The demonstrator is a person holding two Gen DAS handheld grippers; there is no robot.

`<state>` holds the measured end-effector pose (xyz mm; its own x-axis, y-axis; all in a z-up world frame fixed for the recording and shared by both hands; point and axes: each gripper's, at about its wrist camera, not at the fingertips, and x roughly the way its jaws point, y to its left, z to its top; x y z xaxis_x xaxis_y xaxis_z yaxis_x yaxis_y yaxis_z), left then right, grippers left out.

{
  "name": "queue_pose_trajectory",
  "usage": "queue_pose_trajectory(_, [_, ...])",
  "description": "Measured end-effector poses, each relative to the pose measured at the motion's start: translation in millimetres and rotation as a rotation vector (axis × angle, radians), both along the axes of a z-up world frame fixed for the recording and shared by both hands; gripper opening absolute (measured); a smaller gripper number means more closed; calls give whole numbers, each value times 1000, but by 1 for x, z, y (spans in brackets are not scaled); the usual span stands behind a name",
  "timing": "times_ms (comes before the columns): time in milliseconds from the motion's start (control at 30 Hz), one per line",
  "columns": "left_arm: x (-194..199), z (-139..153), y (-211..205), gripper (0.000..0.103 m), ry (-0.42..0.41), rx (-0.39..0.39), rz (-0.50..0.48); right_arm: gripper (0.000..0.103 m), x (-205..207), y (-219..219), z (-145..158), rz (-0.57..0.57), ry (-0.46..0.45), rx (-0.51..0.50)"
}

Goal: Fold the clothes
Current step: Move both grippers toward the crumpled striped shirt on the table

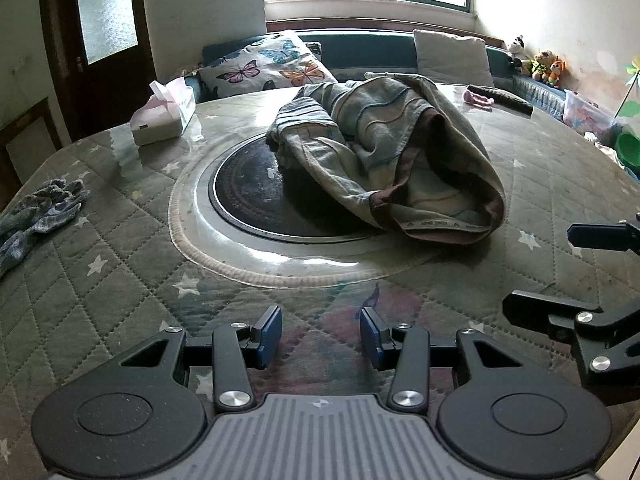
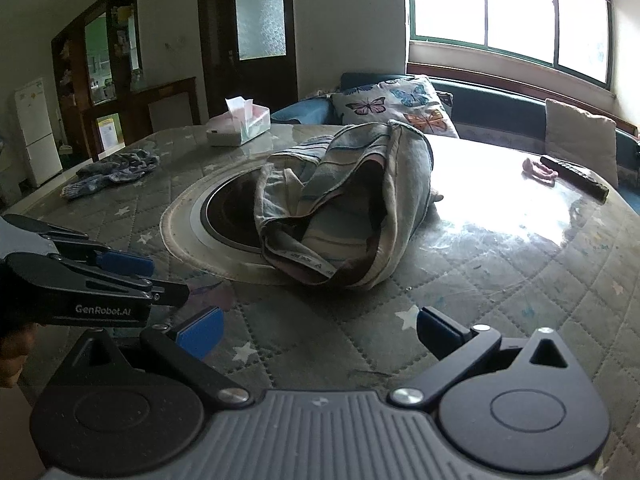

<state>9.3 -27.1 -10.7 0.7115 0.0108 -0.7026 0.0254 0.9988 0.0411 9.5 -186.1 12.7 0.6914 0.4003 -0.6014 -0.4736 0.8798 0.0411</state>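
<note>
A crumpled striped garment with a dark brown hem lies in a heap on the quilted table, partly over a round black hotplate. It also shows in the right wrist view. My left gripper is open and empty, hovering over the table short of the garment. My right gripper is open and empty, also short of the garment. The right gripper shows at the right edge of the left wrist view, and the left gripper shows at the left of the right wrist view.
A tissue box stands at the table's far left. A crumpled blue cloth lies at the left edge. A pink item and a dark stick lie at the far right. Cushions sit on a bench behind.
</note>
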Motion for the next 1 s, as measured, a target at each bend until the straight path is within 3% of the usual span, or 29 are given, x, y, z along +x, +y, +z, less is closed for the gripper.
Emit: queue_pose_trajectory(1000, [11, 4, -5, 46, 7, 0, -11, 103, 13, 7, -2, -4, 31, 0])
